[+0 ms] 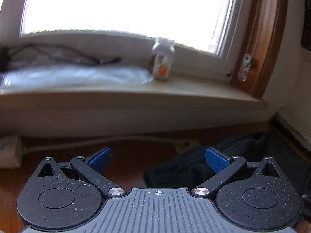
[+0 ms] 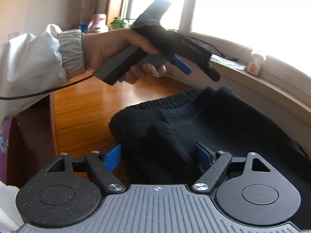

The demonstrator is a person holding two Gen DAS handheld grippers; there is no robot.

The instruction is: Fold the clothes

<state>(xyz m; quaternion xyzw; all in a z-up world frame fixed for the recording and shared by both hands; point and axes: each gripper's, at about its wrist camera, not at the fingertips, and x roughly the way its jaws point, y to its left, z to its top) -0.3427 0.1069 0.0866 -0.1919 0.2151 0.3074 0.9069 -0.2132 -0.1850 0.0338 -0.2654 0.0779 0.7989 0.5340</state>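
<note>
A black garment (image 2: 223,120) with a ribbed elastic waistband lies bunched on the wooden table (image 2: 87,104), close under the window sill. My right gripper (image 2: 157,156) is open, and a thick fold of this cloth lies between its blue pads (image 2: 112,158). In the right wrist view a hand in a white sleeve holds my left gripper (image 2: 198,69) in the air above the table, beyond the waistband. In the left wrist view my left gripper (image 1: 158,160) stands wide open with nothing between its fingers. The dark garment (image 1: 252,155) shows behind its right finger.
A window sill (image 1: 194,89) runs along the table's far side, bearing a small bottle (image 1: 162,62) with an orange label, a plastic bag (image 1: 77,75) and a cable. A white box (image 1: 9,151) sits at far left. The table's left edge (image 2: 52,120) drops off.
</note>
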